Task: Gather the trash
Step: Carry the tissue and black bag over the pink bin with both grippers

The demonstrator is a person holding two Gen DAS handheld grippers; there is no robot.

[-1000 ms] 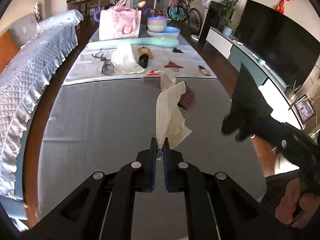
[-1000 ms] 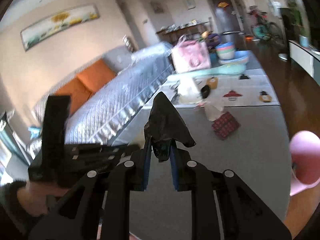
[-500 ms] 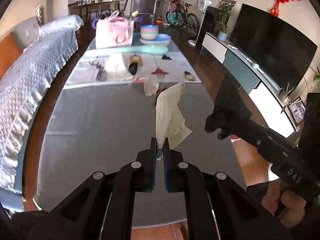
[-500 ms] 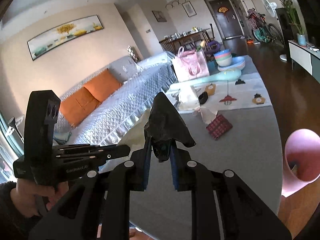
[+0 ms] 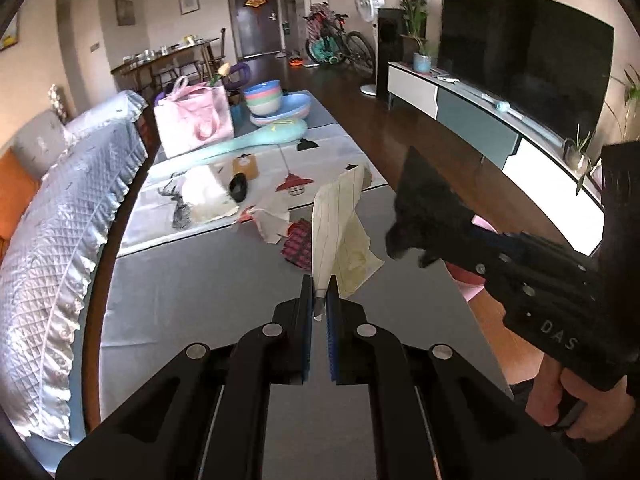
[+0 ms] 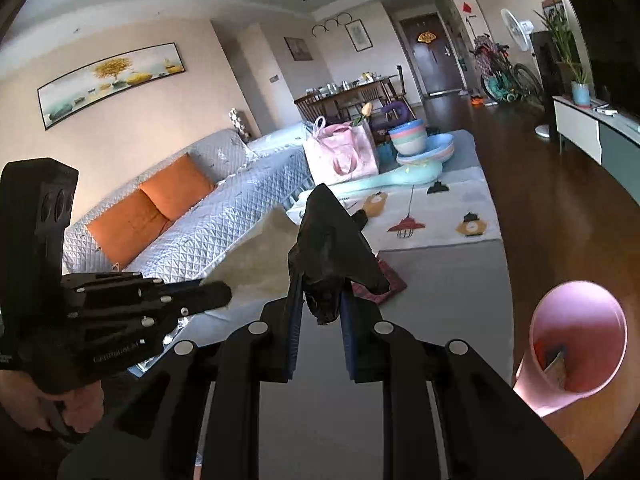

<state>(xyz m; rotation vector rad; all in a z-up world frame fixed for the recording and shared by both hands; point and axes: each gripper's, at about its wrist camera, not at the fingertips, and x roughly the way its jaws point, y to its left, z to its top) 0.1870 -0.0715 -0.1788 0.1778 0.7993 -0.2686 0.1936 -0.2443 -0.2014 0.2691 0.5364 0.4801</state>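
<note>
trash is in both grippers. left gripper (image 5: 320, 300) is clenched on a pale lined paper sheet (image 5: 340, 232), which stands up from the fingertips above the grey table cover (image 5: 192, 300). right gripper (image 6: 318, 312) is clamped on a crumpled black plastic piece (image 6: 332, 248) (it looks like a bag scrap, i cannot tell for sure), lifted over the near right part of the table. on the table farther away lie a red patterned wrapper (image 5: 298, 244) and a crumpled white paper (image 5: 272, 224), touching each other, and a white cloth (image 5: 204, 196) more to the left. a pink bin (image 6: 576, 344) stands on the floor at the near right, with some scraps inside. at the far end are a pink bag (image 5: 194, 118) and stacked bowls (image 5: 264, 96).
</note>
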